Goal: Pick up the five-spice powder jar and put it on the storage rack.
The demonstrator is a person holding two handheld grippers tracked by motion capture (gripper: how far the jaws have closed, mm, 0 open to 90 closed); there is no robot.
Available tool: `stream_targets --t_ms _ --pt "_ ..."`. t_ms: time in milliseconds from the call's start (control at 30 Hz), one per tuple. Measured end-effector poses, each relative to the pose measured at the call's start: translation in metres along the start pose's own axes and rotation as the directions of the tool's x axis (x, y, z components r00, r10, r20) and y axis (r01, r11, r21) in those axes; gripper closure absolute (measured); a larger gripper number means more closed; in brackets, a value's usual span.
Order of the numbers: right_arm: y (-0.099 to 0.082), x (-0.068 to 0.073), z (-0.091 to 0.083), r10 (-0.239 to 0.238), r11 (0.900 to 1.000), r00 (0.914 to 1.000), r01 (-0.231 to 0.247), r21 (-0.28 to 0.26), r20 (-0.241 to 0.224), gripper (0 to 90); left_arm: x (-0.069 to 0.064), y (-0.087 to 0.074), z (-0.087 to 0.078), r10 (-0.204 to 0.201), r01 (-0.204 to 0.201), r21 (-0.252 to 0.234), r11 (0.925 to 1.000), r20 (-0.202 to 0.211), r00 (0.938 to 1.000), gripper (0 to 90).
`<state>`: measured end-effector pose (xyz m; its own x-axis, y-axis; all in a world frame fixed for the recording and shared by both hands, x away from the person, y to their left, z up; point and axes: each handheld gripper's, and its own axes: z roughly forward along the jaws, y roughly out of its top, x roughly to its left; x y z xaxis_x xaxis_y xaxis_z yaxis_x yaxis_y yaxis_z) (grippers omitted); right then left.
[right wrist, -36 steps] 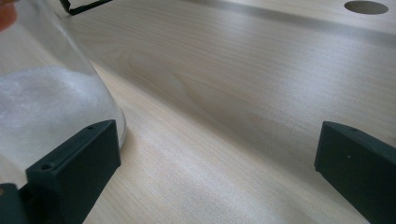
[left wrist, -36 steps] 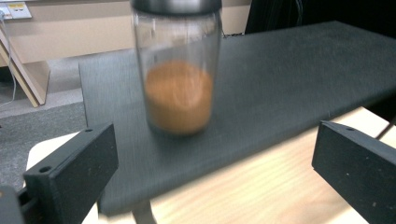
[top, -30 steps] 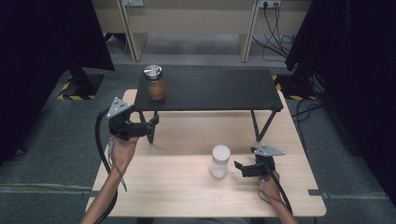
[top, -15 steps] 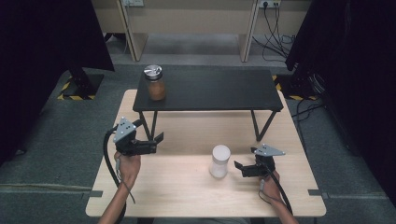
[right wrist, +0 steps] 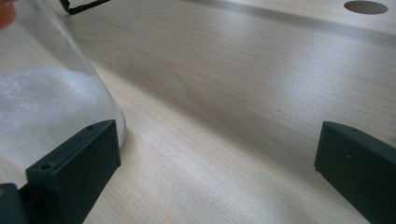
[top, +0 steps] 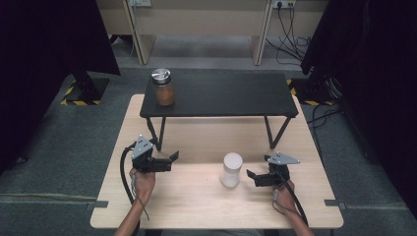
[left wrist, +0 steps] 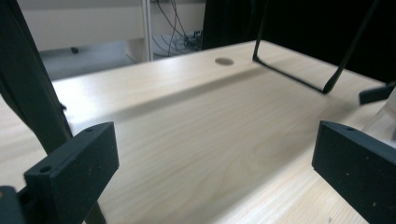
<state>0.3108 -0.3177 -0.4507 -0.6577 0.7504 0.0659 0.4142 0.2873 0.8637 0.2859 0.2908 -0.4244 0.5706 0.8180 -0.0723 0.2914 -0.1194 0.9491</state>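
A clear jar of white powder stands on the wooden table, front of centre. My right gripper sits just right of it, open, jaws pointed at the jar. In the right gripper view the jar is at the left, beside my left jaw but outside the open gap. My left gripper hovers over the table's left part, open and empty, pointing right. Its own view has wide-apart jaws over bare wood. A brown-filled jar with a silver lid stands on the black shelf.
The black shelf spans the table's far half on thin angled legs; one leg lies ahead of my left gripper. A round cable hole is in the tabletop. Dark curtains and cables surround the table.
My left gripper has come down and back toward the person, away from the shelf's left leg, and now points right. The right gripper and both jars have stayed put.
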Motion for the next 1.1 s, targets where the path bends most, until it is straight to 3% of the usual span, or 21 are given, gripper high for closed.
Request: stream_targets --t_ms 333,567,967,1100 --pt "0.000 0.000 0.000 0.000 1.0000 1.0000 0.000 0.000 0.002 0.4 0.008 -0.029 0.012 -0.013 0.013 0.040 0.9991 0.004 0.9999 0.0" --pt "0.000 0.001 0.000 -0.001 1.0000 1.0000 0.001 0.001 0.002 0.4 0.011 -0.041 0.017 -0.047 0.047 0.040 0.9981 0.002 0.9989 0.0" --pt "0.000 0.002 0.000 -0.002 1.0000 1.0000 0.002 0.002 0.005 0.4 0.014 -0.042 0.024 -0.039 0.038 0.066 0.9971 0.013 0.9992 0.0" --pt "0.000 0.003 -0.001 0.001 1.0000 1.0000 -0.001 0.005 0.008 0.4 0.019 -0.043 0.027 -0.065 0.064 0.074 0.9952 0.016 0.9978 0.0"
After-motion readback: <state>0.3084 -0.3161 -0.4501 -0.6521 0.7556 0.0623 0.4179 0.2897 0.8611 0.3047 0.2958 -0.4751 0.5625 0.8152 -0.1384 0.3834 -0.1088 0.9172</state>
